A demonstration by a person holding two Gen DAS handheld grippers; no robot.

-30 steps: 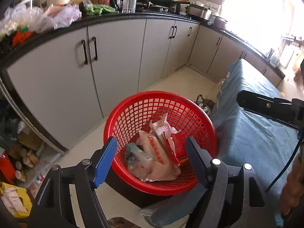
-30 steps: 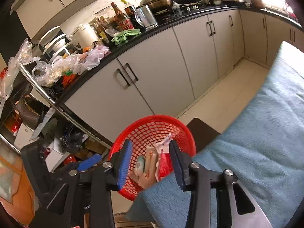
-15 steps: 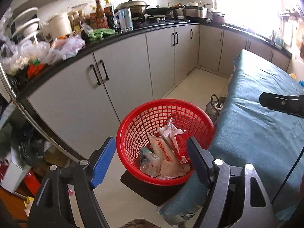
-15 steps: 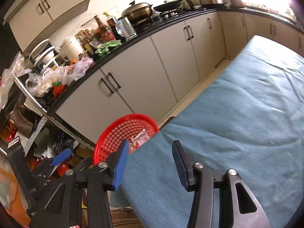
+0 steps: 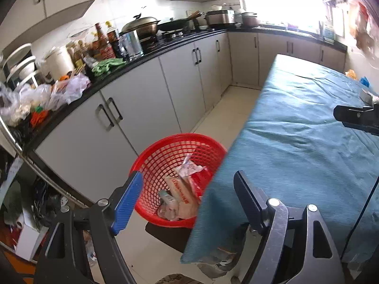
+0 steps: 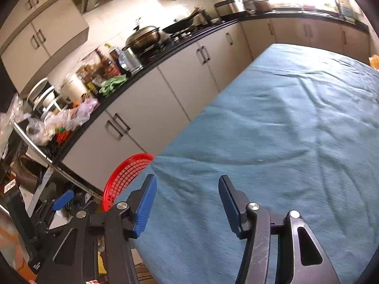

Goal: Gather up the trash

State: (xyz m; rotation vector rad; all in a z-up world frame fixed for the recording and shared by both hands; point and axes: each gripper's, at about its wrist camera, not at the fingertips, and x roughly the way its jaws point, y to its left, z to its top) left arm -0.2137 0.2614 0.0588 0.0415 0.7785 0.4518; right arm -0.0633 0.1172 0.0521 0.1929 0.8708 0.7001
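Note:
A red mesh basket (image 5: 165, 151) stands on a dark stool beside the table, holding several crumpled wrappers (image 5: 181, 189). Its rim also shows in the right wrist view (image 6: 123, 177). My left gripper (image 5: 187, 201) is open and empty, held above the basket and the table corner. My right gripper (image 6: 187, 203) is open and empty over the blue tablecloth (image 6: 272, 142). Small orange and blue trash pieces (image 5: 355, 77) lie at the table's far right edge. An orange piece shows in the right wrist view (image 6: 374, 61).
Grey kitchen cabinets (image 5: 146, 108) run along the left under a black counter crowded with bottles, pots and plastic bags (image 5: 59, 90). A tiled floor strip (image 5: 222, 118) separates cabinets and table. Clutter fills the shelf at lower left (image 6: 30, 177).
Both grippers have risen and swung right, away from the basket toward the table. The basket now sits lower left in both views. Both stay open and empty.

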